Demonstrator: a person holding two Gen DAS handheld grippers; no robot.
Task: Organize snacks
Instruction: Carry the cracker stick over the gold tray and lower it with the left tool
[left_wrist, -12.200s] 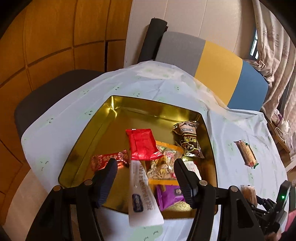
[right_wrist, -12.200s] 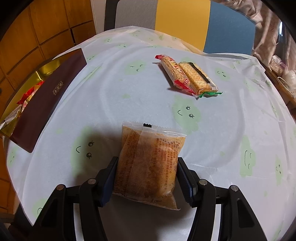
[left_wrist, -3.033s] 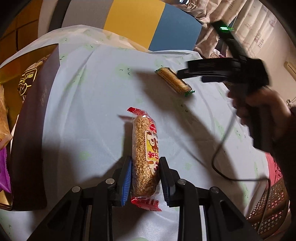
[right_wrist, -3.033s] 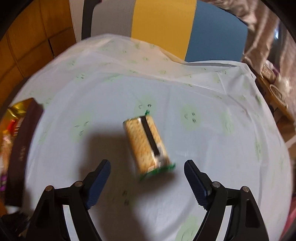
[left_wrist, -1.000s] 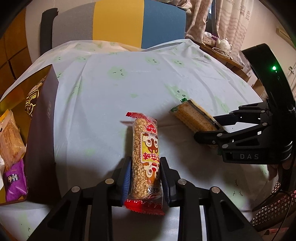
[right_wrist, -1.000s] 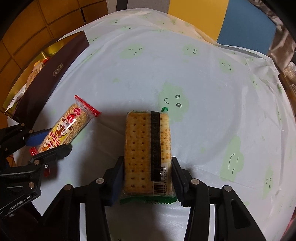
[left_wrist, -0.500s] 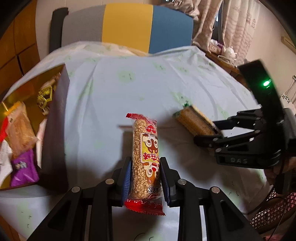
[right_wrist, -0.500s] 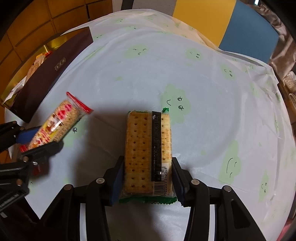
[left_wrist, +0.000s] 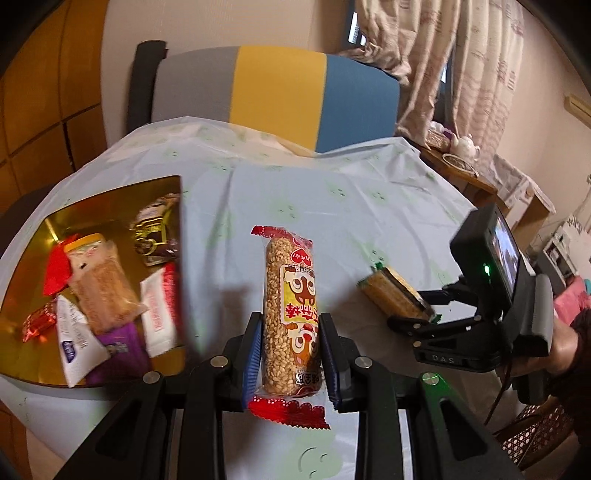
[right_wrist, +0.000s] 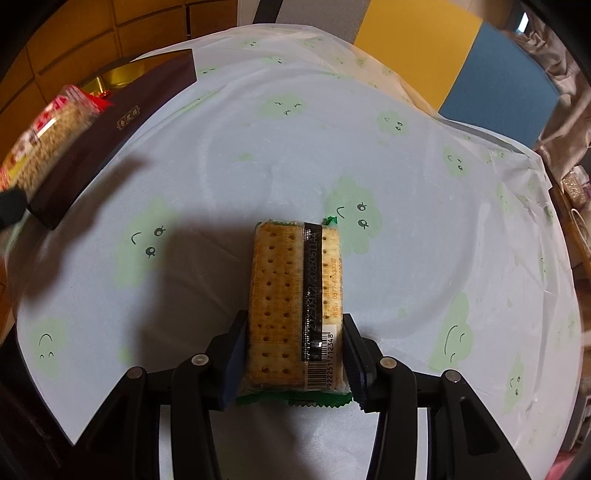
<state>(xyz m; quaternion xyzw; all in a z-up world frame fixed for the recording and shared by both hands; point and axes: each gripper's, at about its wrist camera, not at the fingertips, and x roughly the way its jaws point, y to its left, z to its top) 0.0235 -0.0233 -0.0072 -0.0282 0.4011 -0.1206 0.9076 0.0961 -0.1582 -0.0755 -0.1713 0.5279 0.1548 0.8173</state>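
Most snacks are already in the gold box (left_wrist: 26, 266). My left gripper (left_wrist: 290, 354) clamps the rice bar (left_wrist: 290, 306), right gripper (right_wrist: 293, 363) clamps the crackers (right_wrist: 291, 299); both still need boxing.

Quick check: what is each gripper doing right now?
Left gripper: shut on the rice bar.
Right gripper: shut on the cracker pack.

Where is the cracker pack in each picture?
Left wrist view: the cracker pack is right of centre, held in the right tongs.
Right wrist view: the cracker pack is bottom centre, between the tongs' pads.
Shared landmark: the gold snack box.
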